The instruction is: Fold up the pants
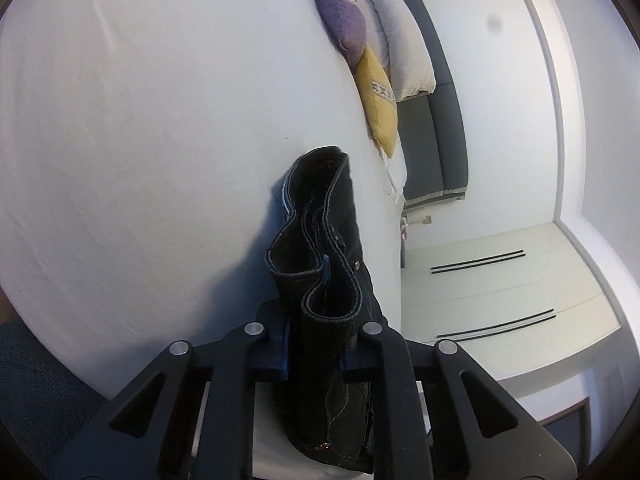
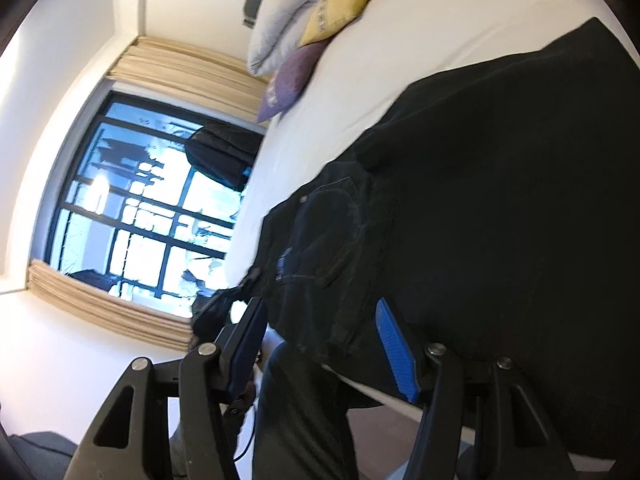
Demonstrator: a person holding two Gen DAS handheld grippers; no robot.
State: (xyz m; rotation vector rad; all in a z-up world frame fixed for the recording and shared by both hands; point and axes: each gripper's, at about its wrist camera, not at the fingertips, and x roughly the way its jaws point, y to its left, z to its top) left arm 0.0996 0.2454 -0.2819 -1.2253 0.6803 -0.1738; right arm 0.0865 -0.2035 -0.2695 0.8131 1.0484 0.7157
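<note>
Bed (image 1: 140,120) with white sheet fills the left wrist view. Black pants (image 2: 500,200) lie spread on the bed near its edge, waist part with pocket and rivet toward the right hand-held gripper (image 2: 320,344). Left hand-held gripper (image 1: 316,344) clamped on a bunched fold of pants, waistband standing up over the bed. Right hand-held gripper jaws spread wide, blue pads either side of the pants' edge, not pressing on it. At the bed's far end: white pillow (image 1: 396,40), purple cushion (image 1: 340,12), yellow cushion (image 1: 378,100). Window (image 2: 140,200) beside the bed. No readable writing or labels.
</note>
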